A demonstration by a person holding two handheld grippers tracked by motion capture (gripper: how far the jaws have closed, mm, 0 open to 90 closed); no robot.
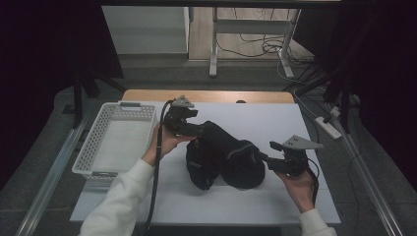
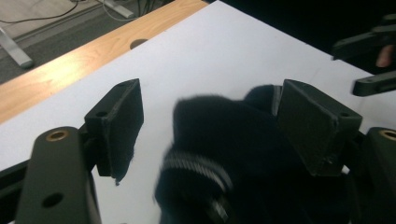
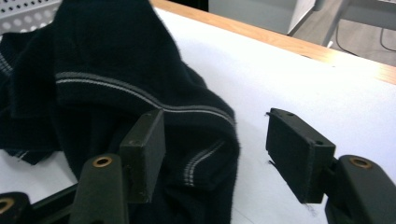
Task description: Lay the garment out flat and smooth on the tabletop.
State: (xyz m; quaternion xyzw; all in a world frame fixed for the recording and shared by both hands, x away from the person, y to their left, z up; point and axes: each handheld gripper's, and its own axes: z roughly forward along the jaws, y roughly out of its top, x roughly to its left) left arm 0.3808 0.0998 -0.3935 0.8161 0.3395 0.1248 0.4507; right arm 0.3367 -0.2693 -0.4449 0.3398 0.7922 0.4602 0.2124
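Dark garment, striped trim, heaped mid-desk. Left gripper at its 10 o'clock, fingers wide around a fold. Right gripper at 3 o'clock, fingers wide, one touching cloth. White basket at 9 o'clock.

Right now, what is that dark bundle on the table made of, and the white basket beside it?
The dark garment looks like soft knitted cloth, maybe wool or cotton: its edges are fuzzy, it folds limply, and thin pale stripes are woven in. The basket seems to be hard white plastic, with rows of small holes in its walls. The table has a matte white top, with a wood-look strip along the far edge.
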